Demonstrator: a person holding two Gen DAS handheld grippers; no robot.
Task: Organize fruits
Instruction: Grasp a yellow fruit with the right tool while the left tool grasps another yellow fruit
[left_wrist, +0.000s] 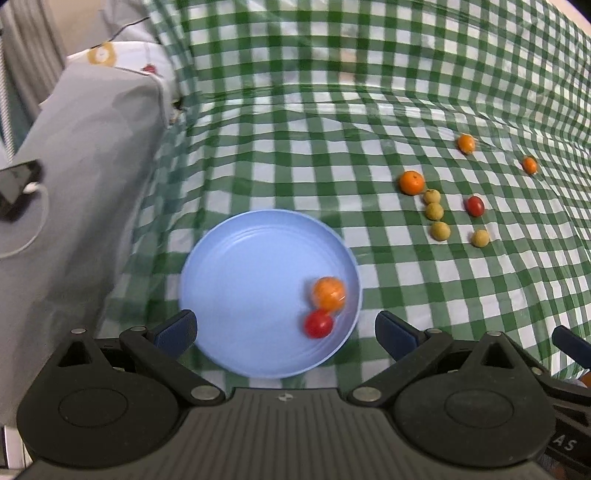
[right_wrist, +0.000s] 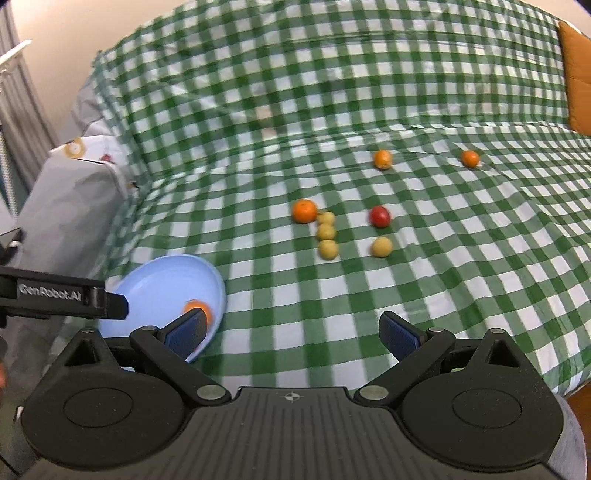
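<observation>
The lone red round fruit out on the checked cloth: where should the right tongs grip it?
Grip the red round fruit across its middle, coming from above. It sits clear of the yellow fruit nearest it, so open right tongs should fit either side.

A green-checked cloth (right_wrist: 332, 92) carries a blue plate (left_wrist: 240, 258) and scattered fruits (right_wrist: 327, 232).

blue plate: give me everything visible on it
The blue plate is round, pale blue and shallow with a raised rim, and looks like smooth plastic with faint concentric rings. It rests on the green checked cloth, near the cloth's left edge, and seems to tilt slightly on the soft surface in the right wrist view. It holds an orange fruit and a red fruit, which touch near the right rim. No gripper touches it; the open left gripper hovers by its near edge.
</observation>
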